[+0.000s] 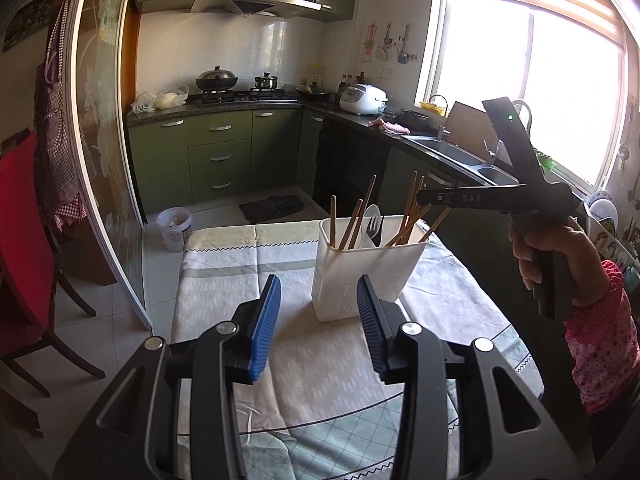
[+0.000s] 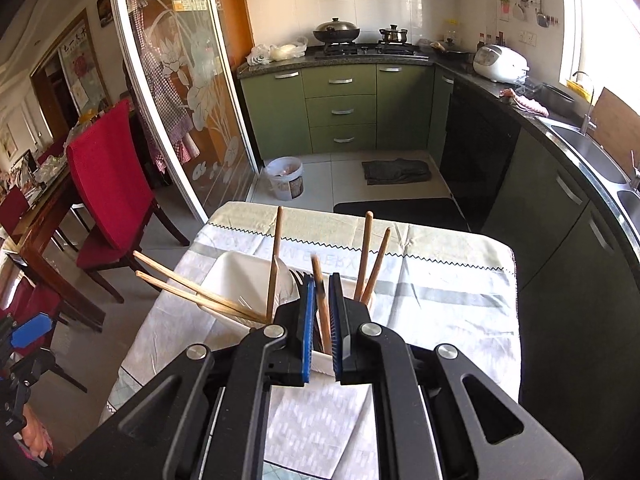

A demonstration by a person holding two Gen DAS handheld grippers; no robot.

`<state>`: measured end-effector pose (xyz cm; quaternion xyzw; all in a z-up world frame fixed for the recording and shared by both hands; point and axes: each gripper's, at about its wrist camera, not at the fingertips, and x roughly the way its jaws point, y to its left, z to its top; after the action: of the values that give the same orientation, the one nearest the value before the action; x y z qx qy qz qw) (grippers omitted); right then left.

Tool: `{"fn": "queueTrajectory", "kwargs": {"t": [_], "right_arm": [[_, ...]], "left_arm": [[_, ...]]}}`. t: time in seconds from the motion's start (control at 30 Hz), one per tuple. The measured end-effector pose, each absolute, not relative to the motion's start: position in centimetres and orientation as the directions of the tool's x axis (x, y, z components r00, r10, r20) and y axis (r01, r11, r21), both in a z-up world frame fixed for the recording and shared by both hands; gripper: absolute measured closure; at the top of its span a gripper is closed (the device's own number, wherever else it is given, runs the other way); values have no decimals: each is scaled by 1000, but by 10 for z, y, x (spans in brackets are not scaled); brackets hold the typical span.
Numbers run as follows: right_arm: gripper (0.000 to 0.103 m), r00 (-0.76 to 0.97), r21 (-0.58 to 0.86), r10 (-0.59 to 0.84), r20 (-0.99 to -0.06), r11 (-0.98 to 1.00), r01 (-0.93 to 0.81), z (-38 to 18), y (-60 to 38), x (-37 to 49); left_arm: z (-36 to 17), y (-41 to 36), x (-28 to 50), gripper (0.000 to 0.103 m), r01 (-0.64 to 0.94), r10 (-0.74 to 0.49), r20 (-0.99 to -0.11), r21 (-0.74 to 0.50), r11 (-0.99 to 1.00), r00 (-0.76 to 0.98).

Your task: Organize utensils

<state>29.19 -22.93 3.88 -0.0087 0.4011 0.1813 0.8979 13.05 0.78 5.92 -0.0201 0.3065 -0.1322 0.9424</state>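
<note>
A white utensil holder [image 1: 362, 270] stands on the cloth-covered table [image 1: 224, 280]. It holds several wooden chopsticks [image 1: 412, 212], a white spoon [image 1: 370, 220] and a black fork [image 1: 376, 226]. My left gripper [image 1: 318, 320] is open and empty, low in front of the holder. My right gripper [image 2: 320, 320] hovers over the holder [image 2: 232, 276], its jaws nearly closed around one blurred chopstick [image 2: 322, 308] that stands between the pads. In the left wrist view the right gripper [image 1: 424, 200] reaches in from the right above the chopsticks.
Red chairs [image 2: 108, 184] and a dining table stand to the left. A glass sliding door [image 2: 180, 92], a white bucket [image 2: 285, 178] and a dark floor mat [image 2: 396, 171] lie beyond the table. Green cabinets and a sink counter [image 2: 592, 148] run along the right.
</note>
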Motion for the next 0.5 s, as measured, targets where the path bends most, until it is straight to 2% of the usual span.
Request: {"fn": "queueTrajectory", "kwargs": {"t": [0.13,0.27,0.37,0.4,0.47,0.5], "right_arm": [[95,650,140,344,-678,928,-344,58,-241,267],[83,708,143,365,-604,924,-354,82,-261,222],[68,757,146,357,-548,931,-333,81,-284,181],[60,768,149,352,-535,934,-325,75,-291,167],[53,783,161,342,-520,939,-303,57,-303,139],[46,788,169,338,-515,941,-294,47,-309,126]], "left_arm": [[57,7,124,56,228,-253,-561,-115,967,788],[54,8,117,50,229,-258,-552,-122,966,793],[51,5,107,42,227,-251,-543,-112,967,801],[49,4,104,39,228,-250,-542,-108,968,802],[44,1,96,32,227,-245,-537,-102,969,807],[40,0,92,28,226,-242,-535,-97,969,809]]}}
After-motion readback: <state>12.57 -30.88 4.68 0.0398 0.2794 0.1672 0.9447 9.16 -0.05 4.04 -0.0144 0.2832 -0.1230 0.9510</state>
